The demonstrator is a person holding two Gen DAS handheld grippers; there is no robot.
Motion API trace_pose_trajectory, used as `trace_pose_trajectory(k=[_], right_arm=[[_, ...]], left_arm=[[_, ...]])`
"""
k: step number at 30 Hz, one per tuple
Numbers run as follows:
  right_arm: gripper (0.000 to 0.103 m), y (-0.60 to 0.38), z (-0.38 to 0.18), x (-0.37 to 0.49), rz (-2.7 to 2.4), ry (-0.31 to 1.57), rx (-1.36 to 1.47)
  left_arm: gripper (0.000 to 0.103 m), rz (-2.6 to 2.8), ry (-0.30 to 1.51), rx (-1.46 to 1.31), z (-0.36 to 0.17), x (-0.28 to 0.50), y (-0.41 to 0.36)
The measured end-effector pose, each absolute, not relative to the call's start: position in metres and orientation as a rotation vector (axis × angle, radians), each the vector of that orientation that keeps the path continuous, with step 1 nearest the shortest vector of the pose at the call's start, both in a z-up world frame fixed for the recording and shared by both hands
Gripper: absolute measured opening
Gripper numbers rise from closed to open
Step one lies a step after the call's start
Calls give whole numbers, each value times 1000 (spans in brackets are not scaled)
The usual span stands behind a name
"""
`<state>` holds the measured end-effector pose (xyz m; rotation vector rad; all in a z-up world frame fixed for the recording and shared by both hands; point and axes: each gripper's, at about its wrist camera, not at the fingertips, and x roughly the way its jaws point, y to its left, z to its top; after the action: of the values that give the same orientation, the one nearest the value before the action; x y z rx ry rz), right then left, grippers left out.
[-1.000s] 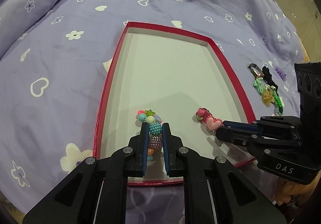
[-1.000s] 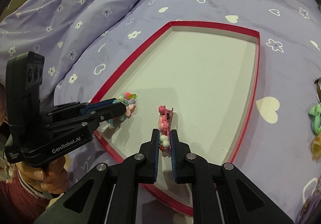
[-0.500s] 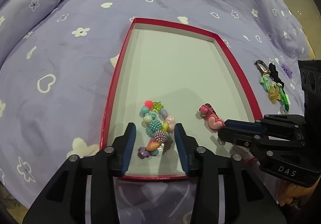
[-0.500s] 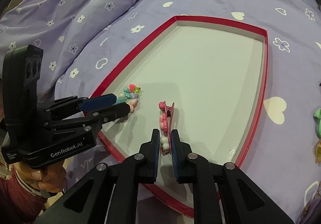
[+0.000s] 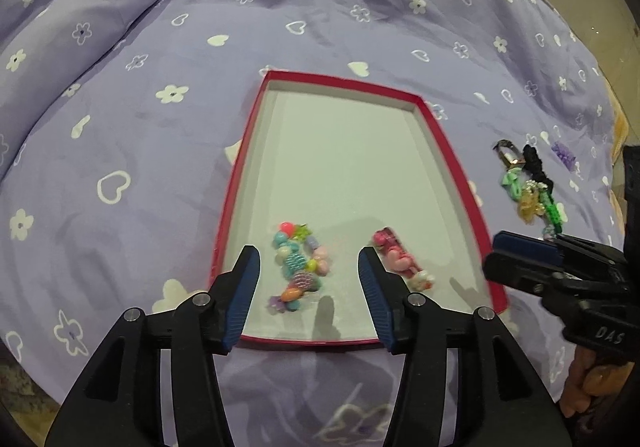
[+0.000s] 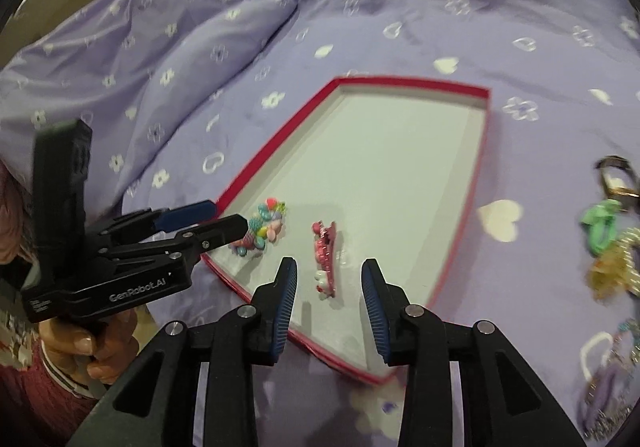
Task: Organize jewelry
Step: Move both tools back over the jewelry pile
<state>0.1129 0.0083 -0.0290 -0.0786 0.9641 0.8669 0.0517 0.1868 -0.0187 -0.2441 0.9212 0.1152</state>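
Both claws are hanging over the near end of the red tray [image 5: 448, 151], and both are standing apart with nothing between the pads: their jaws have just been opening. The left claw [image 5: 308, 287] is letting go of the bead bracelet [image 5: 298, 267], which is lying bunched on the tray floor by the near left corner, just ahead of the blue pads. The right claw [image 6: 329, 305] is releasing the pink hair clip [image 6: 325, 259], which is lying flat just ahead of it, its long axis running straight away from the claw, in line with the fingers.

What I am judging matters next is the pile still waiting on the purple bedspread [image 5: 160, 127]. The loose jewelry [image 5: 528, 187] is lying outside the tray, beyond its right rim, well to the right of both claws. In the right wrist view the same heap [image 6: 608, 247] is sitting off to the right edge, with more pieces nearer the person. The right claw is plainly the nearer one; the left would be reaching across the whole tray. The tangle is running roughly along the tray's long side.
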Motion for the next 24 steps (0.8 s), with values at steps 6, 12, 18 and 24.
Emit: trace_pose_trajectory(k=[6,12,18,24], right_arm=[[37,-38,-13,110,791,921,-25],[39,-86,-11,115,694,921,34],[39,-130,-11,120,610,911,80],[41,-166,-8,126,531,889,107]], left_arm=[[54,76,901,-241,-6,58,166],[55,23,905,-231,-2,66,140],[58,-39,918,-203,-1,73,109],[59,-91,925,-167,-1,81,77]])
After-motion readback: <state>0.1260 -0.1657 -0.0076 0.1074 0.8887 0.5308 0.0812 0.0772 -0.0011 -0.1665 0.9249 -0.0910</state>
